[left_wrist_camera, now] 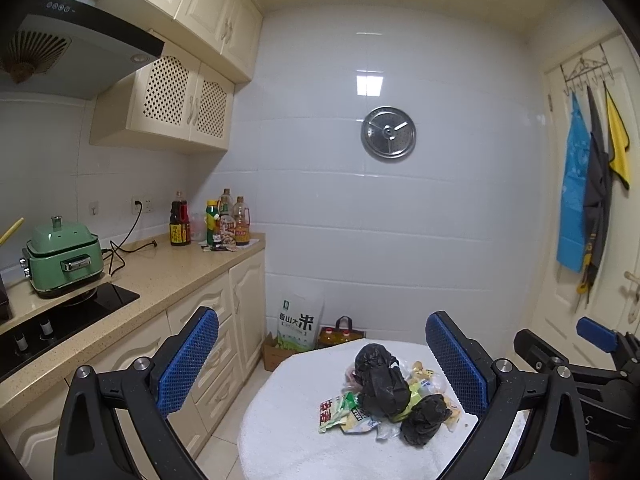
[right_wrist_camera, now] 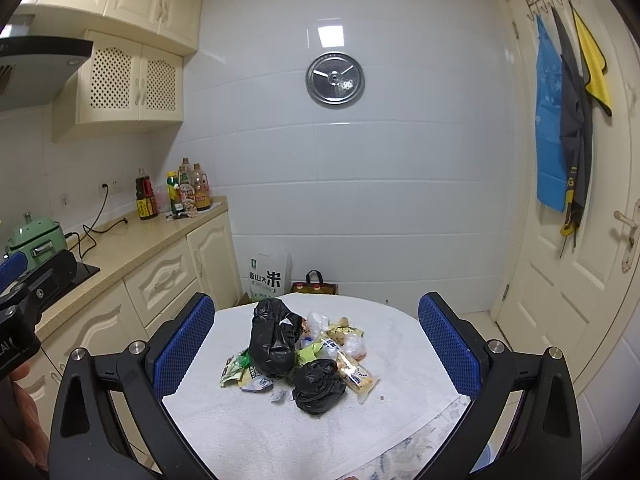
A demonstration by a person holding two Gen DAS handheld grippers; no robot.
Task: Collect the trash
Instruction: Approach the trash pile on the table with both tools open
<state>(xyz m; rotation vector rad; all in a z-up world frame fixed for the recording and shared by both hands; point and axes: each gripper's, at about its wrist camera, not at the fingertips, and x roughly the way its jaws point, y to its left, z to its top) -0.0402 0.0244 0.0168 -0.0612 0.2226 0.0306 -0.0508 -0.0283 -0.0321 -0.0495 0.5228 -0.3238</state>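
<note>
Left gripper (left_wrist_camera: 322, 364) jaws wide apart, empty, above table. Right gripper (right_wrist_camera: 316, 344) also spread, holds nothing. Trash pile (right_wrist_camera: 300, 356) at middle of round table (right_wrist_camera: 240, 432) with white cloth: two black bags, snack wrappers, print too small to read. Rice sack (right_wrist_camera: 266, 276) on floor behind table's far edge, big character 米 readable.

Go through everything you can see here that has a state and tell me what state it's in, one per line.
Left gripper: open, empty, above the table.
Right gripper: open, empty.
Larger black plastic bag: crumpled, on the wrapper pile.
Smaller black plastic bag: bunched up, lying on white towel.
Green snack wrapper: opened, flattened.
Cream cabinet doors: closed.
White door: shut.
Black power cord: plugged in.
</note>
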